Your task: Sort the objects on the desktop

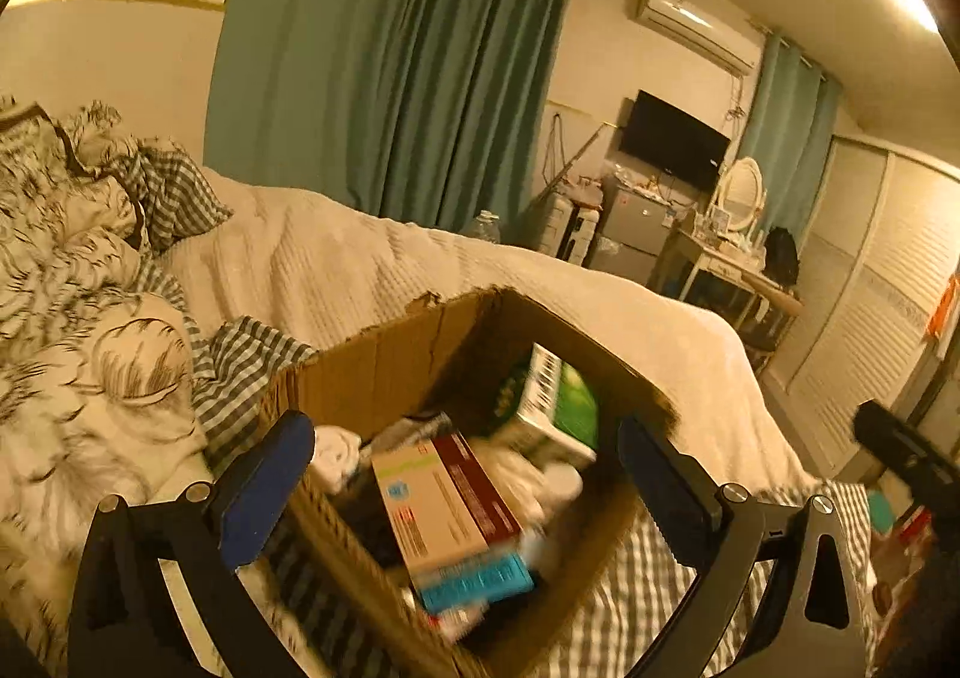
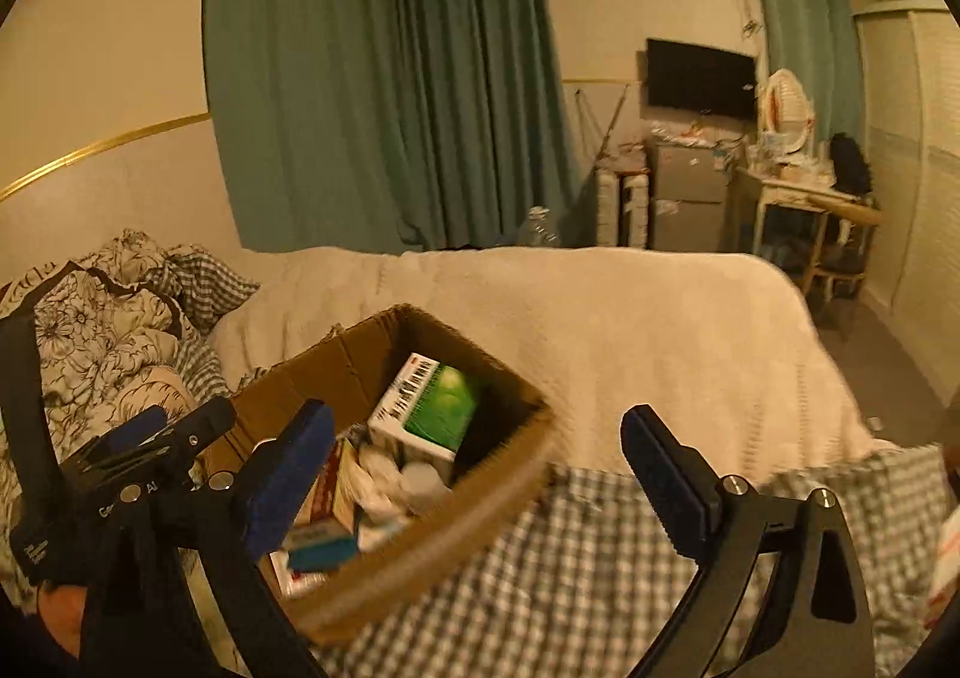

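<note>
An open cardboard box [image 1: 384,354] stands on the bed, full of items: a beige and maroon carton [image 1: 444,498], a blue packet [image 1: 480,582], a green and white box [image 1: 558,402] and white items. My left gripper [image 1: 468,492] is open and empty, held just above the box. My right gripper [image 2: 480,474] is open and empty over the near right rim of the box [image 2: 336,360]. The green and white box [image 2: 432,408] shows inside. The left gripper [image 2: 156,432] appears at the left of the right wrist view.
The box rests on a grey checked sheet [image 2: 576,558] beside a cream blanket [image 2: 600,318]. Floral bedding [image 1: 72,318] lies to the left. Teal curtains [image 2: 384,78], a wall TV [image 2: 699,78] and a cluttered dresser [image 2: 804,180] stand beyond the bed.
</note>
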Available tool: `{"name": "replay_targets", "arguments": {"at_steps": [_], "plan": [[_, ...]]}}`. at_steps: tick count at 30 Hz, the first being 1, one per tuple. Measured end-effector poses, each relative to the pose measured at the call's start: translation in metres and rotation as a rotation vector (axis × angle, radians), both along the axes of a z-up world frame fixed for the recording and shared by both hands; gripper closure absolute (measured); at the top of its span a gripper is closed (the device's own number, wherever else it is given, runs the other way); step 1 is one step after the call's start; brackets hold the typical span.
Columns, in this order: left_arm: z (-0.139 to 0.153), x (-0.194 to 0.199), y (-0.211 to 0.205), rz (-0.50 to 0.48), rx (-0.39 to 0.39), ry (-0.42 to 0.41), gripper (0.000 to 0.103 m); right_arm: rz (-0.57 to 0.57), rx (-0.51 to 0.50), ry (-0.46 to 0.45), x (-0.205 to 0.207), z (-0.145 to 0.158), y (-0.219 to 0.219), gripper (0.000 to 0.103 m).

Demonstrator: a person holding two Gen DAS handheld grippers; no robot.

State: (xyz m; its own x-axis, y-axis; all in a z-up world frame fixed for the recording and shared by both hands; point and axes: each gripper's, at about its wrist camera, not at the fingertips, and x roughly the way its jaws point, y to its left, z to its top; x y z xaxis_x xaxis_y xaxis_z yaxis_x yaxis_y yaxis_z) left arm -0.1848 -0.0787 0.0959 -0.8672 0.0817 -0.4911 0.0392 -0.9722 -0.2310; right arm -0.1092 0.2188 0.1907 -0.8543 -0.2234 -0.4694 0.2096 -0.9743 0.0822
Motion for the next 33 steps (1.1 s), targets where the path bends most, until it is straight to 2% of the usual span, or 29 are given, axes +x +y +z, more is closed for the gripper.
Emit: {"name": "replay_targets", "arguments": {"at_steps": [6,10,13,15,17,19,21,23,26,28,30,33], "plan": [[0.031,0.063,0.028,-0.002,-0.101,0.02,0.0,-0.036,0.063,0.032,0.068,0.03,0.036,0.0],[0.04,0.09,0.04,-0.06,-0.044,-0.063,0.0,-0.042,0.089,-0.045,0.097,0.038,0.053,0.0],[0.039,0.1,0.05,-0.098,0.002,-0.152,0.0,-0.037,0.05,-0.101,0.11,0.038,0.067,0.0],[0.035,0.1,0.059,-0.118,-0.006,-0.212,0.0,-0.039,0.024,-0.174,0.111,0.031,0.077,0.0],[0.023,0.092,0.074,-0.155,-0.071,-0.275,0.0,-0.033,0.033,-0.245,0.106,0.019,0.081,0.0],[0.008,0.079,0.085,-0.143,-0.126,-0.307,0.0,-0.03,0.081,-0.308,0.093,-0.003,0.079,0.0],[-0.006,0.061,0.087,-0.111,-0.135,-0.32,0.0,-0.042,0.108,-0.371,0.074,-0.032,0.077,0.0],[-0.017,0.046,0.083,-0.053,-0.095,-0.273,0.0,-0.039,0.085,-0.374,0.06,-0.052,0.078,0.0],[-0.029,0.045,0.077,-0.019,-0.054,-0.129,0.0,-0.076,0.056,-0.284,0.043,-0.077,0.077,0.0],[-0.045,0.05,0.08,0.003,-0.085,-0.034,0.0,-0.121,0.016,-0.176,0.045,-0.092,0.079,0.0],[-0.06,0.053,0.087,0.032,-0.136,0.027,0.0,-0.142,-0.049,-0.091,0.051,-0.109,0.082,0.001],[-0.07,0.052,0.098,0.055,-0.213,0.062,0.0,-0.132,0.019,-0.06,0.049,-0.116,0.073,0.001]]}}
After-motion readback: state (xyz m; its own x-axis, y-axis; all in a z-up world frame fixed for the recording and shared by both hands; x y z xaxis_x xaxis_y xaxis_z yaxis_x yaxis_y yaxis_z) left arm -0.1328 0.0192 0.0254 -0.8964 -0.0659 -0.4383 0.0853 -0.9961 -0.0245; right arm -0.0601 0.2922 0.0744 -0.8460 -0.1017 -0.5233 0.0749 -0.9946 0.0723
